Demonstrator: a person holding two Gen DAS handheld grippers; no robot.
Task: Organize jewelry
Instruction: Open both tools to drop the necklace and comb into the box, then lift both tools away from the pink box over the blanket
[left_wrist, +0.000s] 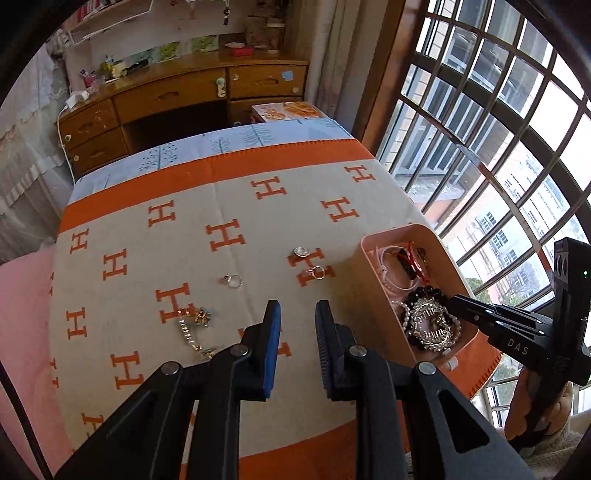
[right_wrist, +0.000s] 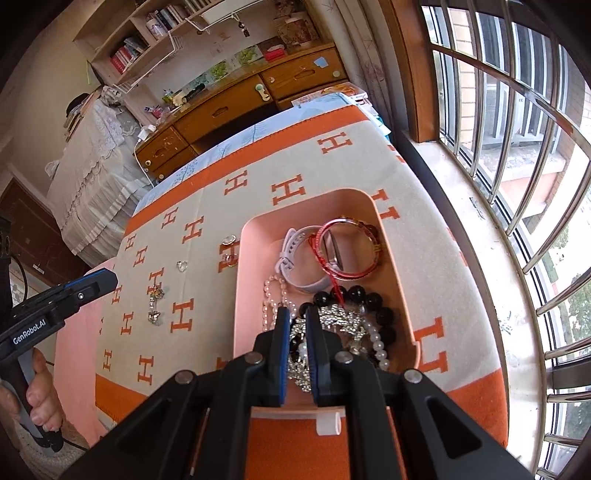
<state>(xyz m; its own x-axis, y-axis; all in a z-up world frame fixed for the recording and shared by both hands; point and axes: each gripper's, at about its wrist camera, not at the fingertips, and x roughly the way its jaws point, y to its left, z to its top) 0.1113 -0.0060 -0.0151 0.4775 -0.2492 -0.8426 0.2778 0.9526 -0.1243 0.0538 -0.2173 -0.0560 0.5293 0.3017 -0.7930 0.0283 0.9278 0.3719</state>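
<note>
My left gripper is matte black with blue pads on its fingers, silver pivot screws, and "GenRobot.AI" printed in white along its side. My right gripper matches it, blue-padded too, with "DAS" lettering and a small green light on its black body.

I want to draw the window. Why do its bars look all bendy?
Left wrist view: the fisheye lens curves the window bars near the edge. Right wrist view: the bars bow too, and bright daylight washes out the glass.
</note>
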